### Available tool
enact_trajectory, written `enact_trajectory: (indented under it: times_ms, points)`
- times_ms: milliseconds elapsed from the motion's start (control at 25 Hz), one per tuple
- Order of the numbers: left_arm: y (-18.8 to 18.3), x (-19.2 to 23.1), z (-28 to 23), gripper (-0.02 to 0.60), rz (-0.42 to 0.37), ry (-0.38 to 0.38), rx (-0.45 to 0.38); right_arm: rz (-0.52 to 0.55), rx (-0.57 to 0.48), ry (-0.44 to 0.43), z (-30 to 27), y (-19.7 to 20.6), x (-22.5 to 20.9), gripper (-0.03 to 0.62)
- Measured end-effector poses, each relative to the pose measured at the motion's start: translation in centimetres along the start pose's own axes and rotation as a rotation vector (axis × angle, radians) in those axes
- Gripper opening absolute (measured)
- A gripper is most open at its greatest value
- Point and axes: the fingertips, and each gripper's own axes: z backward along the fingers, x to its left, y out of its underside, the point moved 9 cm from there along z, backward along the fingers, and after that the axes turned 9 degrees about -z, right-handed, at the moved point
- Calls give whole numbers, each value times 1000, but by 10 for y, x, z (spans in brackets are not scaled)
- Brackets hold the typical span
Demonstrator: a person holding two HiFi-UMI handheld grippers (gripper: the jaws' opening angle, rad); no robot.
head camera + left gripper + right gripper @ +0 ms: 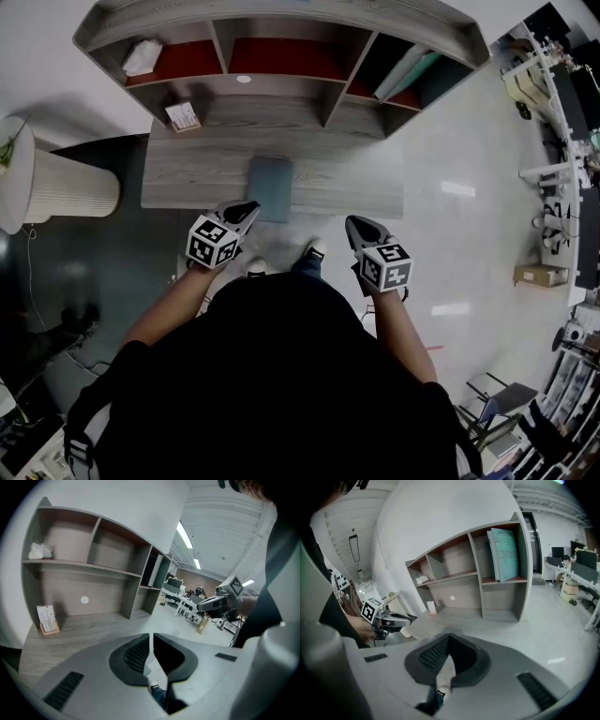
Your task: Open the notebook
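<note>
The notebook (270, 187) lies closed and flat on the grey wood surface (187, 178), with its near end at the front edge. It is just ahead of the left tool (246, 208), slightly to that tool's right. From the head view I cannot tell whether the tool's tips touch the cover. The left tool's jaws are together with nothing between them. The right tool (359, 226) is further from the notebook, which lies ahead of it and to its left. Its jaws also meet at the tips and hold nothing. Beyond both tools stands a shelf unit (281, 89). A small card (183, 116) leans ahead of the left tool, and teal books (506, 552) lean in a compartment ahead of the right tool.
</note>
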Motion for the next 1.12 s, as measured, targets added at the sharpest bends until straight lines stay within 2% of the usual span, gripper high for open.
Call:
enact_trajectory:
  times_ms: [480, 760, 1120]
  points:
    - [6, -7, -43, 32, 19, -33, 48, -10, 69, -23, -3, 4, -39, 0]
    - [11, -13, -70, 32, 38, -27, 76, -7, 96, -29, -6, 3, -58, 0]
    - [28, -12, -96, 32, 56, -81, 110, -4, 140, -40, -10, 4, -81, 0]
